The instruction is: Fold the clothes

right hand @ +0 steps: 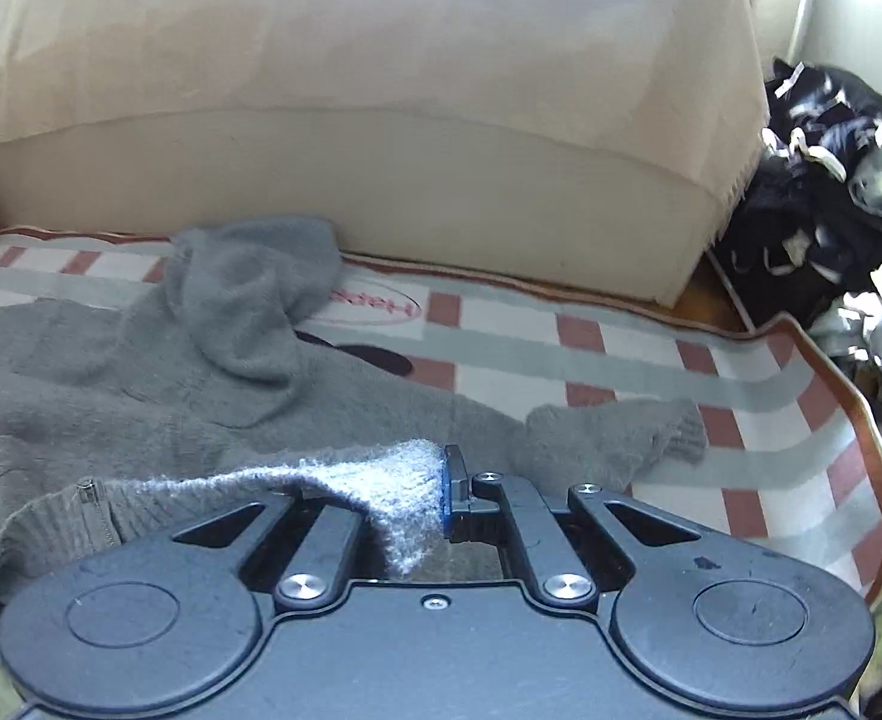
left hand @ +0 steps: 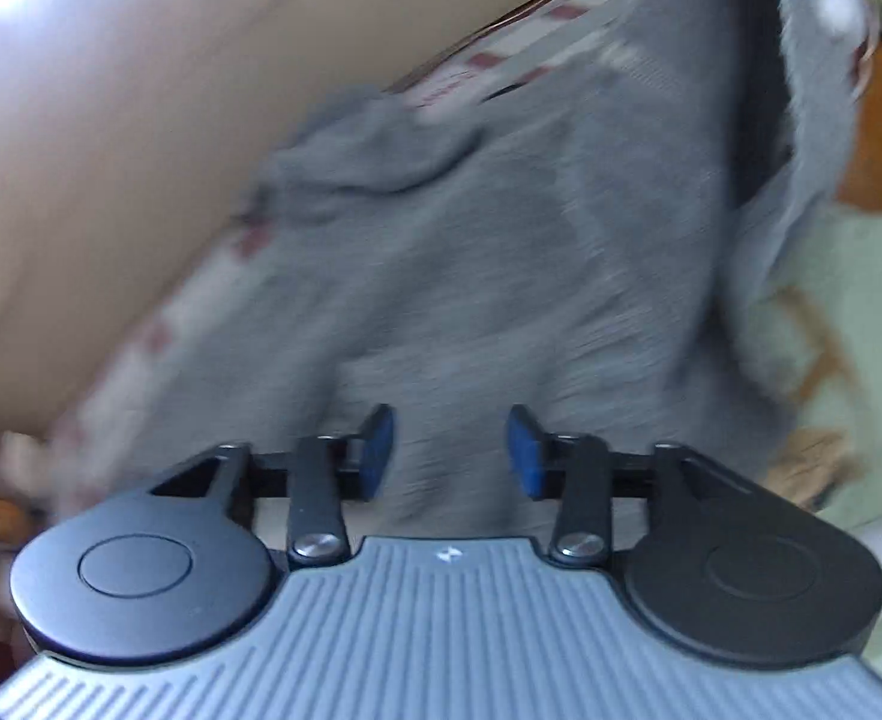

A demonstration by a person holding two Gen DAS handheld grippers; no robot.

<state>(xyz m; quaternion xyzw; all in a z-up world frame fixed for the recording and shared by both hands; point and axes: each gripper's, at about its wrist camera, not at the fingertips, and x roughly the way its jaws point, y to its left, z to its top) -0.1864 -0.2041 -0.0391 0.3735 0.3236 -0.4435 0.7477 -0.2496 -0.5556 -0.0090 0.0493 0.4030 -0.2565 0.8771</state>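
While our right gripper [right hand: 441, 495] has its fingers [right hand: 454, 492] clamped on a fluffy edge of the grey sweater [right hand: 213, 396], the fold has barely begun. That pinched edge is lifted just off the pile at the near side, and a small zip [right hand: 96, 513] shows in the ribbed hem to its left. Our left gripper [left hand: 450, 450] has its fingers [left hand: 375, 450] apart with nothing between the blue pads; it hangs over the near part of the same sweater, which fills that blurred view.

Outward from there, the sweater lies loose and rumpled on the checked mat [right hand: 651, 348]: the collar bunches up at the far left, and one sleeve [right hand: 621, 426] trails to the right, not yet tucked in. Beyond the mat stands a cream sofa [right hand: 381, 120], and a dark heap of other clothes [right hand: 813, 180] waits at the far right.

We judge that nothing is folded flat yet. Still to do: spread the body, bring in the sleeves, double it over, and then turn to the heap.
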